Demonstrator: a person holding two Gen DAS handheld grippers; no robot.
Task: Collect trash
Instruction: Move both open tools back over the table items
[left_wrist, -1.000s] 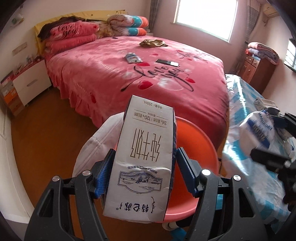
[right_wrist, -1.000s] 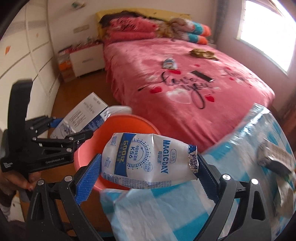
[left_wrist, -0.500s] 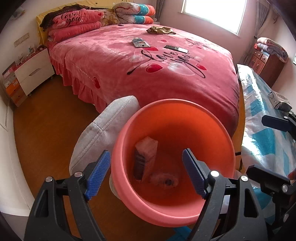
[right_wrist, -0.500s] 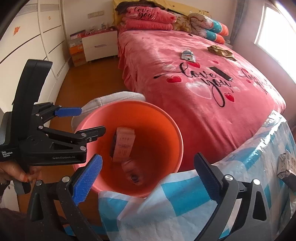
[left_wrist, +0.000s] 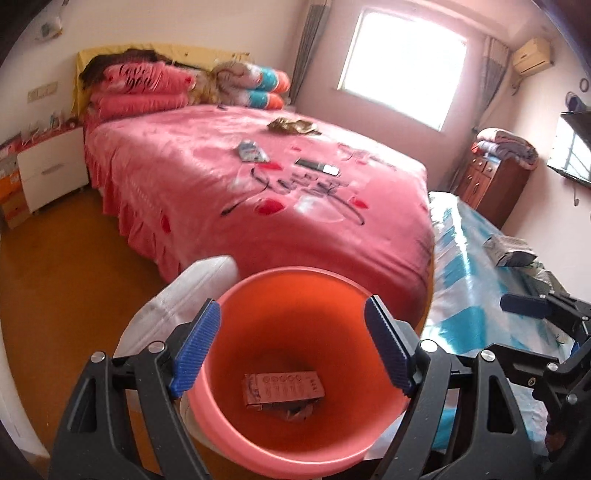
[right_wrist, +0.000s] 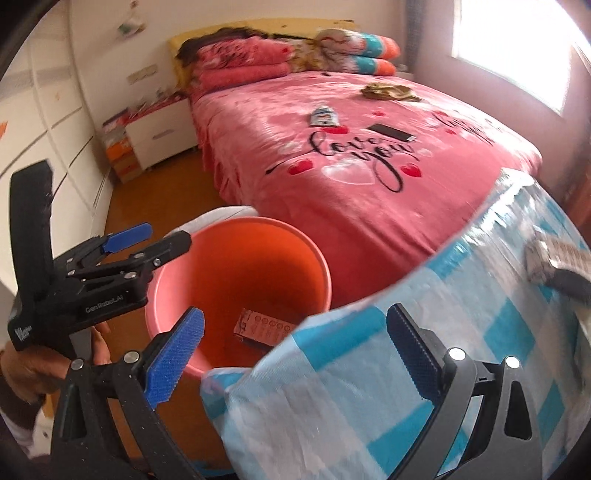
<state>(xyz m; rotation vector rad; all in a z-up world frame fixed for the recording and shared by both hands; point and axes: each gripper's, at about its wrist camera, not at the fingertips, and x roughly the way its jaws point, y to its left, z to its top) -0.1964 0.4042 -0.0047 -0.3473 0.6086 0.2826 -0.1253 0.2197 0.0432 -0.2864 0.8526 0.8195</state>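
Observation:
An orange bin stands on the floor between the bed and the table. A milk carton lies flat at its bottom, on top of a crumpled pouch. My left gripper hangs open over the bin's mouth with nothing between its blue pads. My right gripper is open and empty too, over the table's corner beside the bin. A snack wrapper and a brown crumpled piece lie on the bed. A packet lies on the table.
The pink bed fills the middle, with a black flat device on it. The blue-checked table is at the right. A white cushion sits behind the bin. A nightstand stands at the left wall, a wooden cabinet at the right.
A second ago my left gripper held the milk carton and my right held the white pouch over the bin. Both opened and both items now lie in the bin.

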